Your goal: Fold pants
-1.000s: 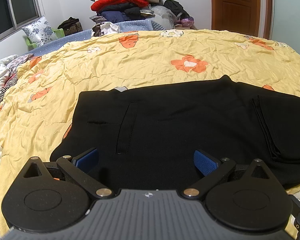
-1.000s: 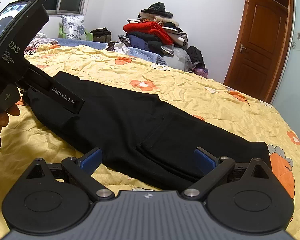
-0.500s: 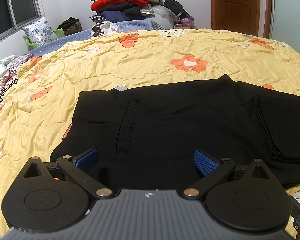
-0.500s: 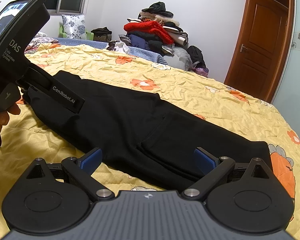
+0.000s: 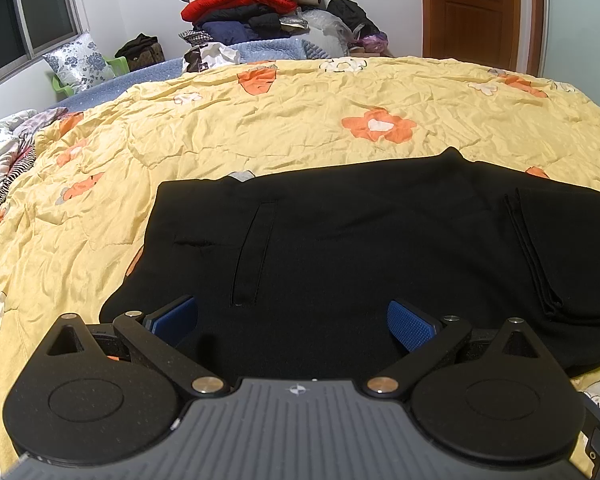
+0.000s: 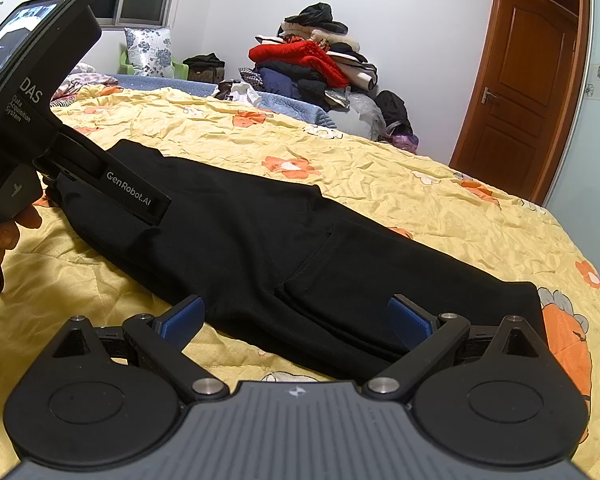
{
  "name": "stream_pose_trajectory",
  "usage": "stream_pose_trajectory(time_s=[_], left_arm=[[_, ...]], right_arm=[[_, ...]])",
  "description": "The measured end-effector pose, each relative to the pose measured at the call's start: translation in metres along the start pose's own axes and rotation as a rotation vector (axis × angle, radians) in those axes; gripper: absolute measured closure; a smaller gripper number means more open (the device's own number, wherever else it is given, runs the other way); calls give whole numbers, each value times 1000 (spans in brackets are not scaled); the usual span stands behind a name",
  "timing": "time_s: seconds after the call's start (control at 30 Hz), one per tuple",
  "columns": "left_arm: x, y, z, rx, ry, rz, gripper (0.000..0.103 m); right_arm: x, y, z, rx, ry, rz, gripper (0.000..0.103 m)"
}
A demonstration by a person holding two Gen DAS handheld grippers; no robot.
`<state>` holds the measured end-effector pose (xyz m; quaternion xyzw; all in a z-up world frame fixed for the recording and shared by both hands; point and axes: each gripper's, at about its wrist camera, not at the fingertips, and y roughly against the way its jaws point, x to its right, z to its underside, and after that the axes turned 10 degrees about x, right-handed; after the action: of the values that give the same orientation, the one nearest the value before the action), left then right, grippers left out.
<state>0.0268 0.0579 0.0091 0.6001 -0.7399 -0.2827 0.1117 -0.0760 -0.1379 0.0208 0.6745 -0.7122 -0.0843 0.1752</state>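
yellow quilt (image 5: pixel 300 128) | black pants (image 5: pixel 340 248) just beyond both grippers | left gripper (image 5: pixel 292 320) wide | right gripper (image 6: pixel 296 320) wide

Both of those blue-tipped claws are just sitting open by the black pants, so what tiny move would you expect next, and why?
Probably the left gripper dips and closes on the black fabric pants at the near edge by the waist. Both it and the right gripper are open, holding nothing, and the pants lie flat on the yellow flowered quilt.

Black pants (image 6: pixel 284 240) on yellow quilt (image 6: pixel 440 200)
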Motion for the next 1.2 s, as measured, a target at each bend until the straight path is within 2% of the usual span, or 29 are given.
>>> stream_pose_trajectory(time_s=[0.53,0.77,0.97,1.2], left_arm=[[0,0,0,-1,-2,-2,0],[-7,8,5,10,36,-14,0],[-12,20,14,10,92,5,0],[-5,29,19,12,72,22,0]], right_arm=[[-1,-4,7,-19,4,-12,4],[0,-7,10,-24,-8,-22,4],[0,-10,15,-35,-22,-44,4],[-1,-8,18,-29,-9,-65,4]])
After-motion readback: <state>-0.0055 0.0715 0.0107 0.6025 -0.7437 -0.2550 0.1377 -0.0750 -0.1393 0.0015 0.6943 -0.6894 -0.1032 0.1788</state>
